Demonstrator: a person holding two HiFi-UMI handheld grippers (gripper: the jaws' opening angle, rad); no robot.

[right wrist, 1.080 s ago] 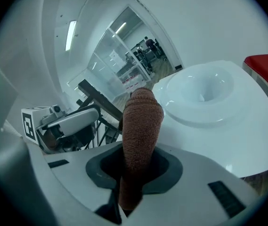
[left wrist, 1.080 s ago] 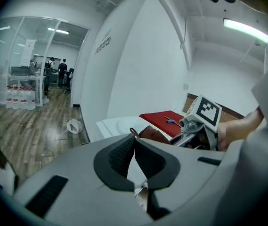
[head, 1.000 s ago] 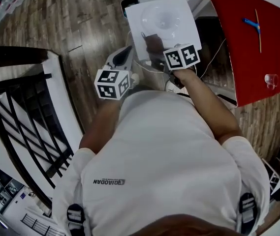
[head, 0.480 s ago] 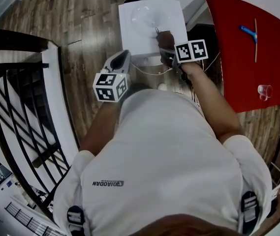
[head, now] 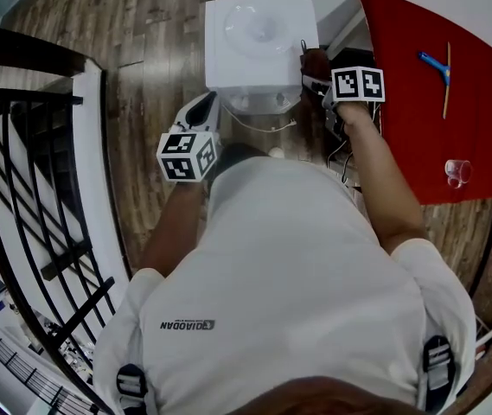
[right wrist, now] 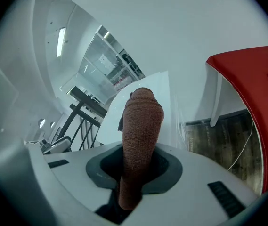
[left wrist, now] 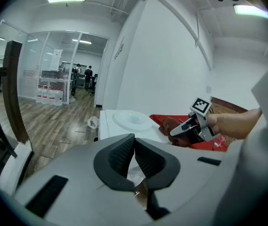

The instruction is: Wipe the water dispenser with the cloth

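Note:
The white water dispenser (head: 258,50) stands on the wood floor ahead of me, its top with a round recess. My right gripper (head: 319,72) is shut on a brown cloth (head: 314,60) and presses it against the dispenser's right edge. In the right gripper view the cloth (right wrist: 141,126) sticks up out of the right gripper (right wrist: 138,166), with the dispenser's white side (right wrist: 159,86) just behind it. My left gripper (head: 207,100) hangs shut and holds nothing, near the dispenser's front left. The left gripper view shows this gripper (left wrist: 134,145), the dispenser top (left wrist: 130,121) and the cloth (left wrist: 168,125).
A red table (head: 418,119) stands right of the dispenser with a blue-handled tool (head: 433,62) and a clear cup (head: 457,172) on it. A black railing (head: 29,154) runs along the left. Cables (head: 267,128) lie on the floor at the dispenser's foot.
The right gripper has carried the cloth from the top of the dispenser over to its right edge. The left gripper has stayed about where it was.

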